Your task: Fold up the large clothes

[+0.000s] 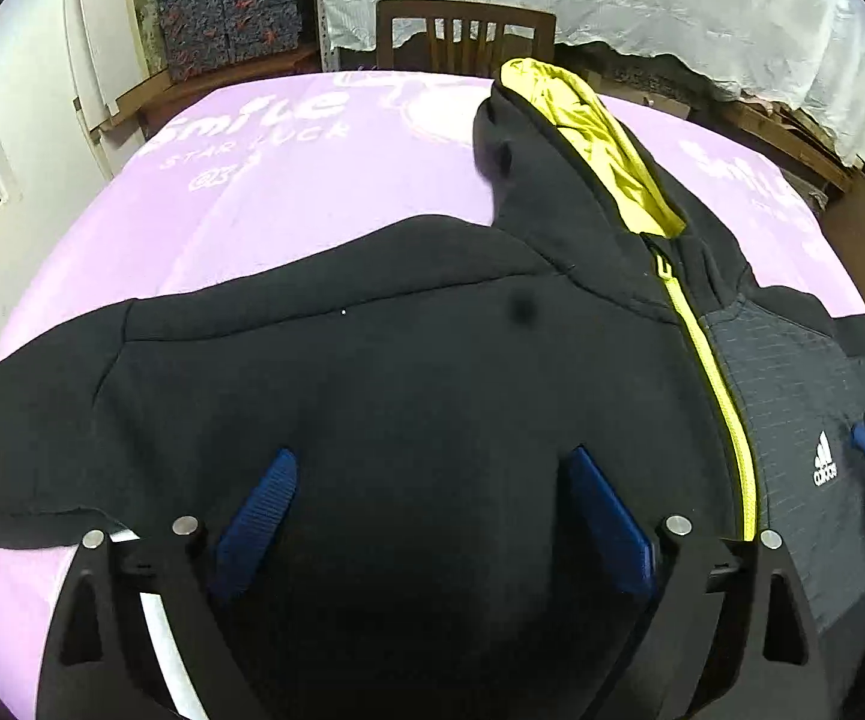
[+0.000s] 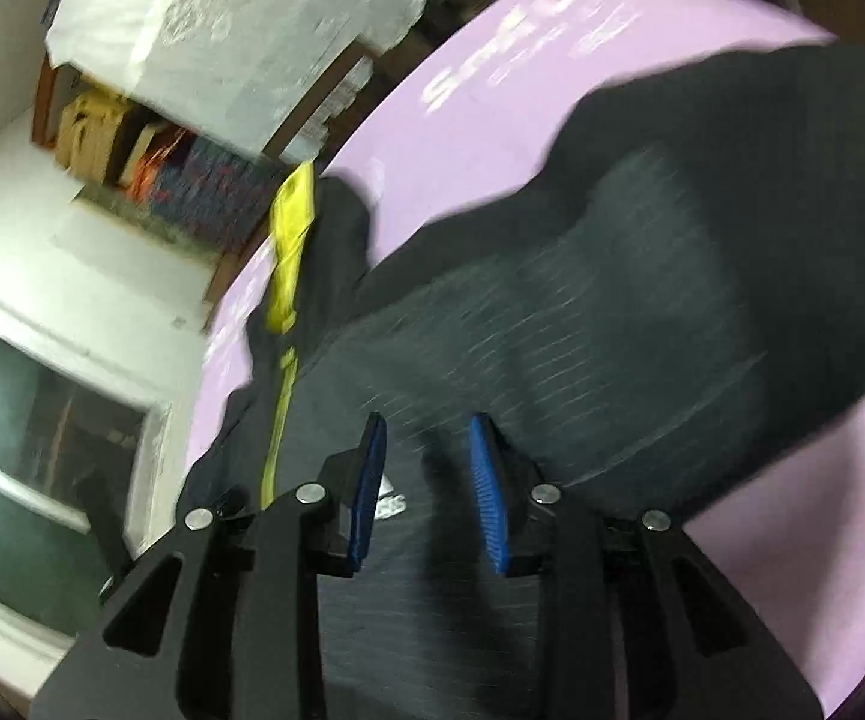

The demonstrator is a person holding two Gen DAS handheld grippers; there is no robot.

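White walls [image 1: 30, 138] — wooden chair [image 1: 465, 36], window [image 2: 42, 438].

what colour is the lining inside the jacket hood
Bright yellow-green, matching the zipper. The hood lining shows best in the left wrist view.

Black jacket [image 1: 408, 372], yellow zip [image 1: 726, 408]; lilac cloth [image 1: 288, 180], white lettering.

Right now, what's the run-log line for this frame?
garment: black zip-up hooded jacket flat on lilac sheet | left tongs: open, empty | right tongs: narrow gap, empty
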